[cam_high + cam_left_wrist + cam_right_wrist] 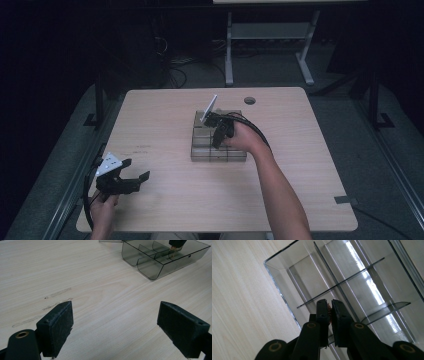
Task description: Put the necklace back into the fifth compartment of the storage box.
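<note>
Nearest, the left claw (134, 180) rests wide apart and empty at seven o'clock on the worktop (165, 150), the clear divided box (218, 142) well off toward its one o'clock. Farther in, the right claw (330, 312) hangs over that box, pinched nearly closed on a small brownish bit (329, 308); what it is, I cannot tell.

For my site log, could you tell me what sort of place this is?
Probably a lab or workshop recording station: a light wooden table, cables on the dark floor, and a second workbench frame behind.
</note>
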A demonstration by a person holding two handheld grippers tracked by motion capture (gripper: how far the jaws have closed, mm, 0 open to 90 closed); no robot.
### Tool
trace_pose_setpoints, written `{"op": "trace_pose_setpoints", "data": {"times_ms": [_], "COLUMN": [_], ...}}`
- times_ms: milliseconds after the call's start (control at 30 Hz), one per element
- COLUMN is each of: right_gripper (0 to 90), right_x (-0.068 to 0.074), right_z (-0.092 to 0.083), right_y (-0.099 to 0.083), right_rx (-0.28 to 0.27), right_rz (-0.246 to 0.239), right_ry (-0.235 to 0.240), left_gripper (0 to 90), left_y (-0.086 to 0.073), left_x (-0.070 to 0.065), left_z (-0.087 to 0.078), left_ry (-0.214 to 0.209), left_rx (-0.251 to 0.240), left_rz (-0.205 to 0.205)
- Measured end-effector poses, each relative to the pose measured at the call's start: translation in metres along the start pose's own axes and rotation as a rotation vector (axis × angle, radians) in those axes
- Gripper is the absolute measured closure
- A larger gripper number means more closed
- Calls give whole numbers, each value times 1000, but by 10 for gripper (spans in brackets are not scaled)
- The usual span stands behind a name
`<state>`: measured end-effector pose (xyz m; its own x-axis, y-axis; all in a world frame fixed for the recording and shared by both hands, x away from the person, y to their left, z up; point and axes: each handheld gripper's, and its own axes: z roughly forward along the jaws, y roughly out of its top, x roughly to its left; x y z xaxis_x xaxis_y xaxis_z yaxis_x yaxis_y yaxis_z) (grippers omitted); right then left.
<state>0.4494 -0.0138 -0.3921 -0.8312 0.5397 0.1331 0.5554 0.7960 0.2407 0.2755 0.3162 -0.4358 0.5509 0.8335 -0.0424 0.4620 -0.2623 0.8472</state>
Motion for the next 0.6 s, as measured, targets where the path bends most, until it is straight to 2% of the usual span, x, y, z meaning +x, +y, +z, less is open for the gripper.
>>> {"op": "trace_pose_setpoints", "data": {"times_ms": [200, 333, 400, 600], "right_gripper": [838, 837, 837, 838], "right_x": [0, 0, 1, -2], "right_z": [5, 14, 19, 20], "right_y": [0, -3, -5, -6], "right_rx": [15, 21, 40, 25], "right_rz": [2, 8, 14, 28], "right_ry": [-1, 12, 6, 19], "left_gripper": [131, 131, 131, 131], "left_y": [0, 0, 0, 0], "left_x": [0, -2, -2, -2], "left_z": [0, -1, -1, -1], "left_ry": [0, -6, -6, -8], "left_rx": [-8, -8, -14, -13], "left_rz": [-8, 4, -5, 0]}}
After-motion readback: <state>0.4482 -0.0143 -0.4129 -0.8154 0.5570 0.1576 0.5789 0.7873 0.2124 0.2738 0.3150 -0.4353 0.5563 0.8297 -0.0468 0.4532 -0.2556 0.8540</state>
